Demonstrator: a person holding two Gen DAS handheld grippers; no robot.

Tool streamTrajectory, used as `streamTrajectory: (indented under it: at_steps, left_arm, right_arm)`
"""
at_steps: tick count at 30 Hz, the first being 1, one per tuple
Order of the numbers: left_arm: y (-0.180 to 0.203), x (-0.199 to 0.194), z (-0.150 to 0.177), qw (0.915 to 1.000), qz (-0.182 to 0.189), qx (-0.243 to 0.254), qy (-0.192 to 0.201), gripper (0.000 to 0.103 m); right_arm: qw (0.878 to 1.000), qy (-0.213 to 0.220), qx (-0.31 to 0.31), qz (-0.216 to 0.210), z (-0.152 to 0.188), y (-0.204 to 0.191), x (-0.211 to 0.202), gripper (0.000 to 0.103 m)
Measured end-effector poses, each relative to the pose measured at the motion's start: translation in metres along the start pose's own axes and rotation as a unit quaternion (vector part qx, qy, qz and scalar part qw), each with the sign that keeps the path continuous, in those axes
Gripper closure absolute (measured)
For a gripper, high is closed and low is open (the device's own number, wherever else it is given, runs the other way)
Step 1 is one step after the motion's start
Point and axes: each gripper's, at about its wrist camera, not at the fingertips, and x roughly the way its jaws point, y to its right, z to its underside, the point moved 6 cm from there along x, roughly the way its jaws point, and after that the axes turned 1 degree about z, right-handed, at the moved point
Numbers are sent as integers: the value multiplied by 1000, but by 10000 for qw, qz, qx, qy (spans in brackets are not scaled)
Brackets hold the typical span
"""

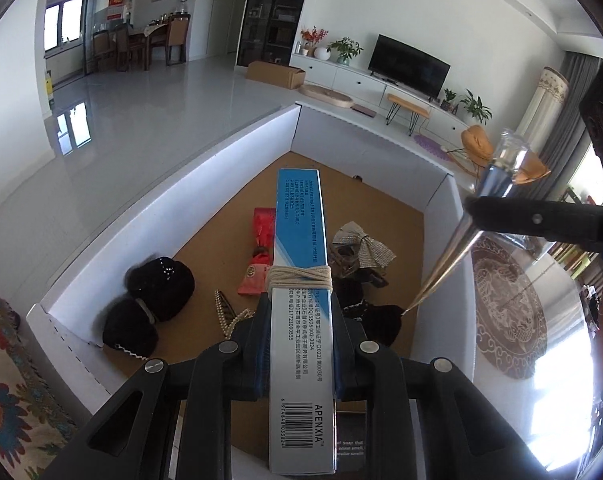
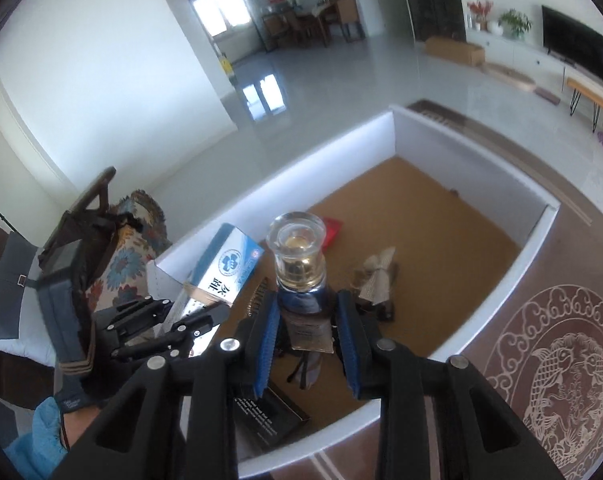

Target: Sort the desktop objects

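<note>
My left gripper (image 1: 301, 316) is shut on a long blue-and-silver box (image 1: 301, 280) with string wound round it, held above the white-walled storage box (image 1: 237, 168). The long box also shows in the right wrist view (image 2: 225, 276). My right gripper (image 2: 307, 320) holds a tapered perfume bottle (image 2: 301, 264) with a clear glass cap, over the same storage box (image 2: 533, 216). In the left wrist view the bottle (image 1: 497, 176) sits in the right gripper's fingers (image 1: 541, 220) at the right.
On the storage box's brown floor lie black hair scrunchies (image 1: 157, 296), a red pouch (image 1: 261, 256), a beaded bow clip (image 1: 365, 248) and a pearl strand (image 1: 229, 312). A black carton (image 2: 269, 416) lies near the front wall. A patterned cloth (image 1: 5, 360) is at the left, a round rug (image 2: 557, 368) at the right.
</note>
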Motion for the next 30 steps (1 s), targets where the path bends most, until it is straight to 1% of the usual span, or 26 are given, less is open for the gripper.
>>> streamTrajectory:
  at_steps: [2, 5, 8, 10, 11, 12, 13, 14, 15, 16, 17, 19, 20, 22, 23, 24, 25, 26, 27, 28, 30]
  left_arm:
    - [-3, 12, 1, 9999, -118, -14, -99, 79]
    - [-6, 23, 0, 9994, -297, 61, -173, 79]
    - [-5, 27, -2, 9988, -435, 128, -175, 79]
    - [-6, 30, -5, 9983, -551, 115, -165, 77]
    - [-8, 30, -6, 9979, -620, 94, -150, 77]
    - [-11, 31, -7, 9974, -704, 65, -143, 76]
    - [-13, 29, -9, 9970, -769, 39, -124, 71]
    - [-13, 28, -10, 9968, -797, 15, -98, 55]
    - [-14, 26, -11, 9967, -809, -10, -45, 44]
    - [-14, 23, -13, 9964, -848, -20, 40, 25]
    - [-14, 19, -15, 9955, -935, -19, 148, 16]
    - [-13, 9, -19, 9938, -1064, -40, 334, 16]
    - [-11, 3, -20, 9935, -1055, -90, 411, 16]
    - [-7, -12, -22, 9937, -861, -302, 650, 16]
    - [-6, -20, -22, 9929, -755, -438, 804, 14]
    - [-6, -25, -23, 9918, -692, -579, 900, 10]
    - [-5, -29, -23, 9912, -628, -702, 935, 0]
    - [-3, -30, -23, 9913, -549, -810, 885, 0]
    - [-1, -27, -21, 9918, -549, -878, 747, 0]
    - [0, -22, -20, 9923, -612, -915, 573, 0]
    - [4, -15, -15, 9906, -927, -951, 334, 0]
  right_arm:
    - [9993, -343, 37, 171, -2, 9, 34, 73]
    - [9971, -601, -15, 477, -5, 17, 77, 73]
    - [9973, -483, -48, 551, -17, 18, 99, 72]
    - [9982, -405, 3, 448, -25, 16, 106, 70]
    - [9985, -350, 40, 415, -29, 14, 106, 59]
    - [9987, -274, 82, 425, -33, 13, 103, 40]
    - [9988, -169, 113, 451, -36, 10, 100, 30]
    - [9988, -43, 128, 468, -39, 7, 93, 17]
    - [9988, 70, 111, 473, -41, 5, 88, 15]
    - [9987, 142, 70, 482, -43, 4, 83, 15]
    - [9985, 180, 21, 509, -43, 3, 77, 15]
    - [9978, 268, -76, 609, -41, 4, 66, 15]
    - [9973, 302, -123, 653, -40, 5, 59, 15]
    - [9969, 296, -215, 700, -34, 7, 46, 15]
    - [9963, 257, -264, 775, -30, 9, 40, 13]
    - [9957, 180, -308, 860, -25, 12, 36, 9]
    - [9948, 79, -349, 957, -21, 15, 33, 9]
    - [9937, -3, -376, 1053, -16, 20, 32, 8]
    - [9926, -78, -395, 1144, -11, 24, 30, 8]
    - [9916, -168, -408, 1213, -7, 29, 30, 8]
    - [9900, -379, -394, 1304, 2, 37, 31, 8]
